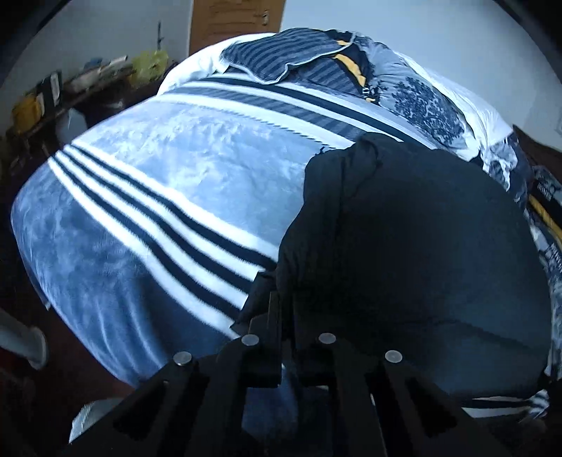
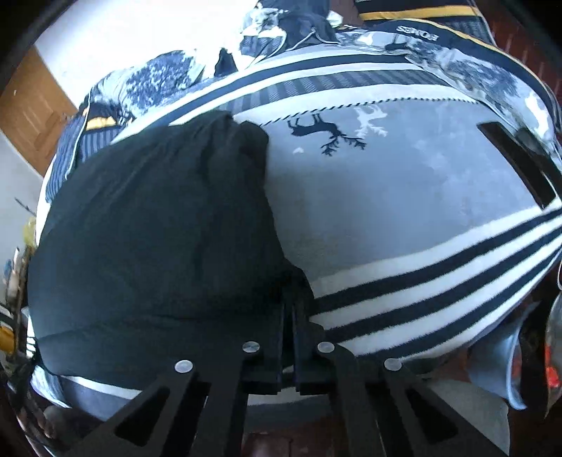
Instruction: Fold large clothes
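Note:
A large black garment (image 1: 414, 246) lies spread on a bed covered by a blue and white striped blanket (image 1: 168, 182). In the left wrist view my left gripper (image 1: 286, 298) is shut on the garment's near left corner. In the right wrist view the same garment (image 2: 151, 239) fills the left half, and my right gripper (image 2: 289, 306) is shut on its near right corner, at the blanket's stripes (image 2: 421, 298). Both held corners sit low over the bed's near edge.
Pillows and rumpled patterned bedding (image 1: 351, 70) lie at the head of the bed. A cluttered shelf (image 1: 70, 88) and a wooden door (image 1: 235, 21) stand beyond the bed. Deer motifs (image 2: 333, 130) mark the blanket. A pale cloth (image 2: 498, 358) hangs by the bed's right edge.

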Motion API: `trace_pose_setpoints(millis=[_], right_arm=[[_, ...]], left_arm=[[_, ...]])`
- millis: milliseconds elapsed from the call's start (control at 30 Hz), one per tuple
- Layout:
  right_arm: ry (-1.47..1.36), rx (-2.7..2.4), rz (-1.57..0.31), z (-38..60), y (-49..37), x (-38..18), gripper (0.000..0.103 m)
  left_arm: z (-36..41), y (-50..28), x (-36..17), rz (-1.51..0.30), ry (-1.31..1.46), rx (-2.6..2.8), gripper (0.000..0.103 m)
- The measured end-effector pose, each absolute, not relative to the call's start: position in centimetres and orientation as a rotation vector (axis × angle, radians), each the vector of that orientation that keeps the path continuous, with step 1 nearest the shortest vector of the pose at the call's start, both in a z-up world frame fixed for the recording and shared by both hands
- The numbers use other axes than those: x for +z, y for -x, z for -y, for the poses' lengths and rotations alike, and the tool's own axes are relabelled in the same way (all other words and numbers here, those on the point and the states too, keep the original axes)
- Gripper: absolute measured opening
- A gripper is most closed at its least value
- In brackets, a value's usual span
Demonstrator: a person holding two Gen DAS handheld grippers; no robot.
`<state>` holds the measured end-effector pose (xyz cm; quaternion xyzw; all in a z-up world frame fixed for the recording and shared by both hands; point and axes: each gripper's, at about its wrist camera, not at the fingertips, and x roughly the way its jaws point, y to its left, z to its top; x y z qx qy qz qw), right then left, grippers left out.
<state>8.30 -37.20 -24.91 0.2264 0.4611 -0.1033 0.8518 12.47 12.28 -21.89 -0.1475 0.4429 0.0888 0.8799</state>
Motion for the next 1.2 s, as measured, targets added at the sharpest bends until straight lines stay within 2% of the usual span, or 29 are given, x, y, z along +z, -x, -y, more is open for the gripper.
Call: trace_pose_setpoints(millis=[67, 100, 133, 167, 200, 233, 267, 333, 400, 600, 700, 800, 867, 900, 933, 967, 1000, 1067, 1100, 1200], right_arm=[[-0.553, -0.161, -0.932, 37.5, -7.5, -24.1, 0.005], [-0.576, -0.134, -0.908, 37.5, -7.1, -23.6, 0.005], [-0.572, -0.119, -0.890, 37.2, -6.8, -22.9, 0.006], [-0.539, -0.111, -0.877, 36.7, -6.5, -22.1, 0.007], [-0.503, -0.099, -0.863, 36.1, -6.3, -21.2, 0.008], [-0.482, -0.078, -0.850, 35.7, -6.3, -20.4, 0.017], [-0.473, -0.056, -0.840, 35.4, -6.6, -19.6, 0.028], [-0.472, -0.041, -0.806, 35.3, -7.7, -18.0, 0.087], [-0.477, -0.015, -0.782, 35.4, -9.8, -16.5, 0.087], [-0.576, 0.094, -0.928, 37.1, -19.7, -16.5, 0.087], [-0.562, 0.106, -0.995, 38.3, -24.9, -18.0, 0.084], [-0.568, 0.086, -1.052, 39.8, -29.2, -19.5, 0.074], [-0.585, 0.085, -1.081, 40.4, -31.2, -20.6, 0.067], [-0.596, 0.089, -1.100, 40.8, -32.6, -21.4, 0.067], [-0.601, 0.080, -1.116, 41.1, -33.5, -22.0, 0.064], [-0.608, 0.071, -1.134, 41.4, -34.5, -22.7, 0.053], [-0.618, 0.062, -1.159, 41.6, -35.5, -23.6, 0.043], [-0.623, 0.079, -1.177, 41.5, -36.1, -24.2, 0.009], [-0.596, 0.074, -1.170, 41.3, -36.2, -23.9, 0.002], [-0.537, 0.042, -1.089, 41.3, -35.4, -21.4, 0.002]], left_arm=[[-12.6, -11.7, -21.0, -0.908, 0.377, 0.152, 0.009], [-12.5, -11.1, -20.1, -0.879, 0.405, 0.122, 0.016], [-12.3, -10.5, -19.0, -0.842, 0.416, 0.088, 0.033], [-12.1, -10.3, -18.3, -0.825, 0.406, 0.074, 0.046], [-11.6, -10.2, -17.3, -0.804, 0.379, 0.064, 0.071], [-11.3, -10.4, -16.4, -0.785, 0.356, 0.061, 0.079], [-10.8, -10.9, -15.3, -0.760, 0.331, 0.050, 0.079], [-10.4, -12.9, -14.0, -0.763, 0.308, 0.031, 0.079], [-10.2, -16.2, -13.5, -0.797, 0.276, 0.044, 0.079], [-10.7, -26.6, -14.7, -0.908, 0.241, 0.038, 0.079], [-11.8, -30.9, -16.0, -0.965, 0.252, 0.021, 0.079], [-12.5, -34.8, -17.6, -1.005, 0.282, -0.010, 0.078], [-12.4, -37.3, -18.8, -1.048, 0.260, 0.002, 0.071], [-12.3, -38.6, -19.8, -1.079, 0.242, 0.027, 0.059], [-12.3, -39.4, -20.6, -1.117, 0.232, 0.040, 0.038], [-12.1, -40.3, -21.7, -1.165, 0.243, 0.030, 0.025], [-12.0, -40.6, -22.3, -1.182, 0.273, 0.001, 0.007], [-11.8, -40.3, -22.4, -1.156, 0.301, -0.031, 0.000], [-11.8, -39.8, -21.9, -1.113, 0.286, -0.020, 0.000], [-12.2, -39.4, -21.0, -1.039, 0.258, 0.047, 0.000]])
